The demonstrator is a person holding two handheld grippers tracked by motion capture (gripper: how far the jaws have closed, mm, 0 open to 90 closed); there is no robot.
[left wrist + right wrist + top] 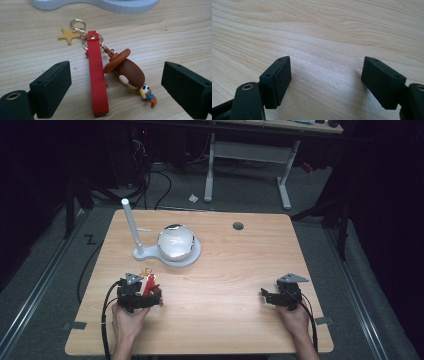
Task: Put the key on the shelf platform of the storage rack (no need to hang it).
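The keychain (100, 72) lay flat on the wooden table (225, 285), in the lower left of the high view. It had a red strap (96, 75), a little cowboy figure (131, 75) with a brown hat, a yellow star (68, 35) and metal rings (78, 25).

The left gripper (116, 85) sat right at the keychain. Its black fingers (51, 90) stood wide open, one on each side of the strap and the cowboy. They did not press on anything. So the keychain was not being held.

The right gripper (325, 80) waited in the lower right of the high view, well apart from the keychain. Its fingers (278, 80) were open too, with bare table between them.

Higher up in the high view stood a white stand (150, 254) with a tall post (131, 226) and a shiny round bowl (175, 241) on its base.

It looked like the keychain had not yet gone on the stand. I think picking it up and hanging it there was all left to do.
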